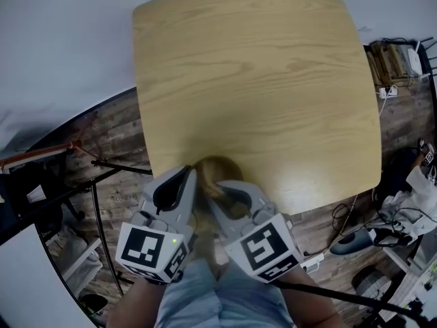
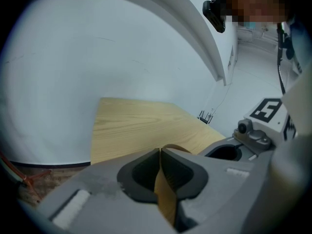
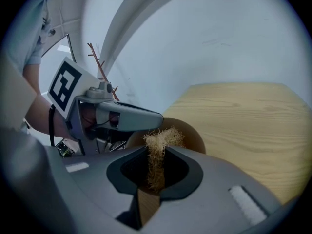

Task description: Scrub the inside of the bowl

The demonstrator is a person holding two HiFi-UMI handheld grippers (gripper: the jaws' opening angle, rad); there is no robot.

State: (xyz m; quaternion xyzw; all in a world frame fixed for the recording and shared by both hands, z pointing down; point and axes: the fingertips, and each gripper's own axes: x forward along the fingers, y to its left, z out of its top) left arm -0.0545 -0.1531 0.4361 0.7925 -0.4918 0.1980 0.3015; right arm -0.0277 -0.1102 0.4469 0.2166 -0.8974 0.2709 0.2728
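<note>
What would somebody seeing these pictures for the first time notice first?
A broad pale wooden table fills the head view, with a small brown bowl at its near edge. The left tongs are clamped on the bowl's thin rim. The right tongs pinch a tuft of straw-coloured fibrous scrubber right at the bowl.

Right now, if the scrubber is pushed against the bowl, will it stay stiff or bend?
It will likely bend: the scrubber is a loose tuft of thin frayed fibres. It looks light, and probably will not slip, because the right hand-held gripper pinches it flat between shut jaws.
</note>
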